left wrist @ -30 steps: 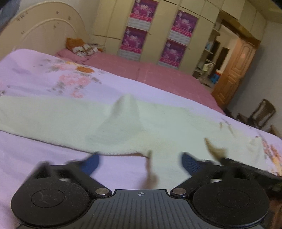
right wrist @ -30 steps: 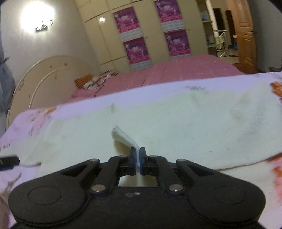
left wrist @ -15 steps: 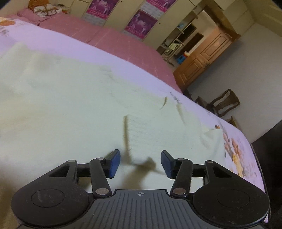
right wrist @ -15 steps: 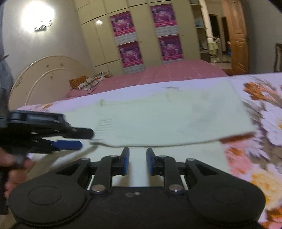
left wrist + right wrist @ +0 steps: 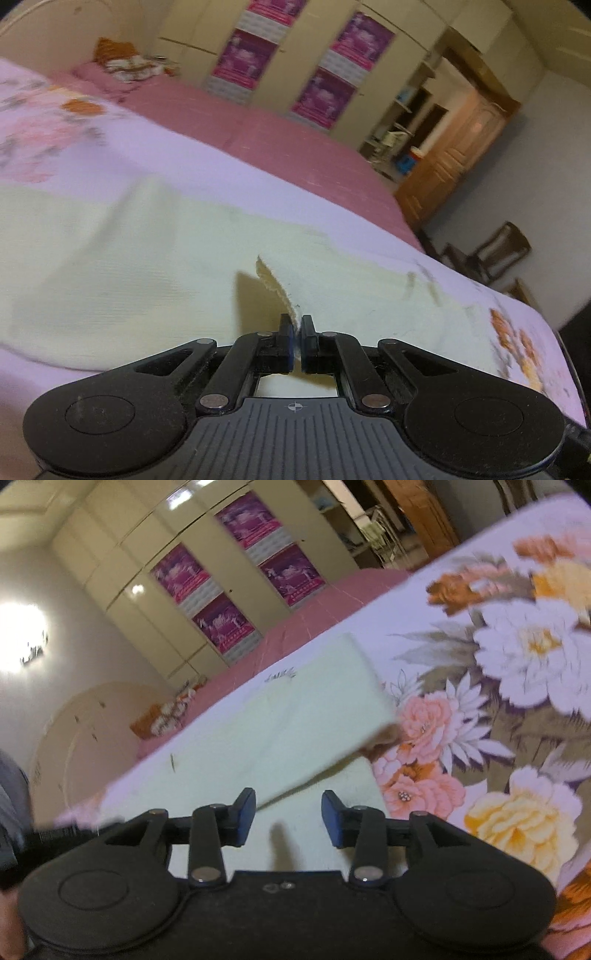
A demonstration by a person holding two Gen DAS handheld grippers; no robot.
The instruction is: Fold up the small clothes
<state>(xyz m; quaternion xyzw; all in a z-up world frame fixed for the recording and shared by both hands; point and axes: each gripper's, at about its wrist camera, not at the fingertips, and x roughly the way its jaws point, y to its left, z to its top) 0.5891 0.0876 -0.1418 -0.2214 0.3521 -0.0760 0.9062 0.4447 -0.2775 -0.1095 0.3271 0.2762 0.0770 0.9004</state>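
Clearly the left gripper pinches an edge of the pale garment, which lies across the floral bedspread; that thin bite could slip as the cloth lifts. The right gripper hangs spread and empty over a folded layer, which may drag askew. Blur hides the cloth's seams. Nothing obstructs; the wardrobe stands well apart.

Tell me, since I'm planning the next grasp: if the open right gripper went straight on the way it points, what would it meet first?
Most likely the pale cloth: the right gripper is open, and the cloth's lifted folded edge lies just ahead between its fingers. Depth is unclear; it may slip under that edge onto the lower layer.
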